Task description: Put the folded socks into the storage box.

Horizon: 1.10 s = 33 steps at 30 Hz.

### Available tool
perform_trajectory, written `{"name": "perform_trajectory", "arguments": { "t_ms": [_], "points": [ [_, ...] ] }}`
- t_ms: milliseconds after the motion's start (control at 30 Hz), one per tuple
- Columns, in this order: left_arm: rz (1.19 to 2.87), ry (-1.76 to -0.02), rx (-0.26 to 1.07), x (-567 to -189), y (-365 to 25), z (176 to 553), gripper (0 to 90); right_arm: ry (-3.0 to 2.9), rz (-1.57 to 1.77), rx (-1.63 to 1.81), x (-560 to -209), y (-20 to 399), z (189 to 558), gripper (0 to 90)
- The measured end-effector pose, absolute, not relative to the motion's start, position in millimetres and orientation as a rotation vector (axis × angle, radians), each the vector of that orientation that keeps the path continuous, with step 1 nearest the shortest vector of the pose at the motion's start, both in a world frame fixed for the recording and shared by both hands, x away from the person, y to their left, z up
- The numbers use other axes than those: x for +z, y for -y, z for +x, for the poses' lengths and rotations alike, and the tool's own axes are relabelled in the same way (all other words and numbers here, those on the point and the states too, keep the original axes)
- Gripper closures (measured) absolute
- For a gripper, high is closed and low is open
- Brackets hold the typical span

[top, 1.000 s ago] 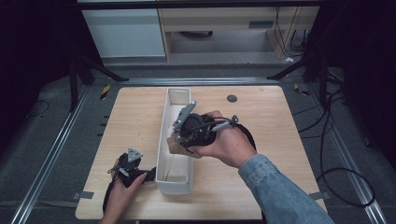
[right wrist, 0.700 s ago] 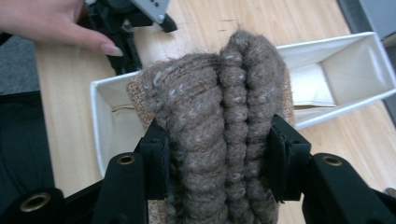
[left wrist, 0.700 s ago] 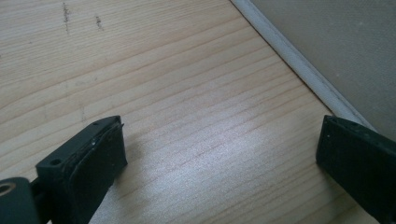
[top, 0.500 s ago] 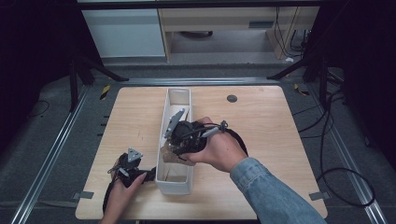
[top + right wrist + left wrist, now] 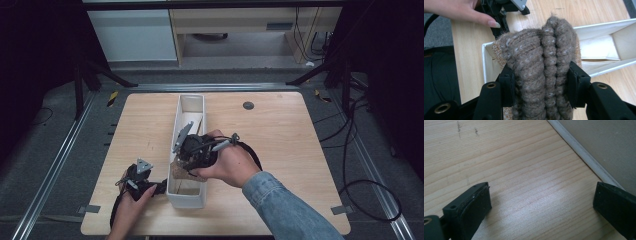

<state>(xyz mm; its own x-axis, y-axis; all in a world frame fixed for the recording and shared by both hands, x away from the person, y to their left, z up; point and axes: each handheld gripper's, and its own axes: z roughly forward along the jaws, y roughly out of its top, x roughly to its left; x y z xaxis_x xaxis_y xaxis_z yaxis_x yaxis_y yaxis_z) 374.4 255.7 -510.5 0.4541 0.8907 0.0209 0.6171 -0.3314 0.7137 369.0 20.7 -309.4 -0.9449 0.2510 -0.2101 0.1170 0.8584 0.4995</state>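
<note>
A brown knit roll (image 5: 541,67) sits clamped between the jaws of the right gripper (image 5: 540,87), one pad pressing into each flank, with its woolly top bulging out past the jaw tips. From above, the roll (image 5: 178,169) hangs at the near end of the long white bin (image 5: 191,102), over the bin's left wall, while the right gripper (image 5: 192,150) and the hand (image 5: 230,162) holding it lie across the bin from the right.

A second ago that gripper was farther up the bin, about midway along it; it has since come toward the person and lower, the grip unchanged. The left gripper (image 5: 137,177) has stayed where it was.

That left gripper rests on the wooden table (image 5: 280,145) just left of the bin's near end, held by the left hand (image 5: 131,205). In its own view its jaws stand wide apart over bare wood, nothing between them, with the bin's wall (image 5: 584,152) running past.

Inside the bin, beyond the roll, lies a pale flat sheet (image 5: 599,48). A small dark disc (image 5: 248,105) sits on the far part of the table, well apart from both grippers.
</note>
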Motion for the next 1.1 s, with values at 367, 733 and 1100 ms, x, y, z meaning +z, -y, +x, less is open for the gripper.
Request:
{"name": "perform_trajectory", "arguments": {
  "t_ms": [367, 733, 1100],
  "points": [
    [2.068, -1.251, 0.552, -511, -256, 374, 0.6, -2.792, 0.257, 0.704, -315, -28, 365, 50.2],
    [2.069, -1.25, 0.552, -511, -256, 374, 0.6, -2.812, 0.248, 0.69, -315, -31, 362, 50.0],
    [2.068, -1.251, 0.548, -511, -256, 374, 0.6, -2.833, 0.241, 0.657, -326, -38, 363, 49.9]
  ]
}}
